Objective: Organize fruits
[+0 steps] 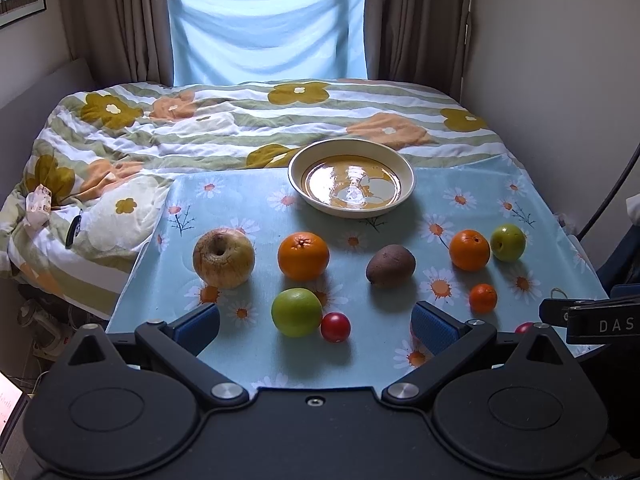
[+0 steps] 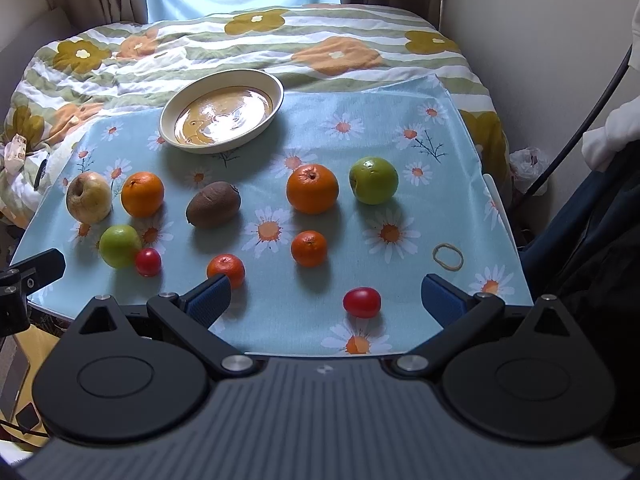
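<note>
Loose fruits, empty cream ceramic bowl (image 2: pixel 276 92) waiting at the table's far edge.
Round orange (image 2: pixel 312 189), fuzzy brown kiwi (image 2: pixel 213 204) and small red tomato (image 2: pixel 361 302) lie scattered on the daisy-print cloth (image 2: pixel 360 148); left gripper (image 1: pixel 316 322) and right gripper (image 2: pixel 325 300) hover spread wide, empty.

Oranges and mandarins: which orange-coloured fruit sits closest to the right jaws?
The small mandarin beside the right gripper's left pad. The other small mandarin lies farther out, and both big oranges are farther still.
</note>
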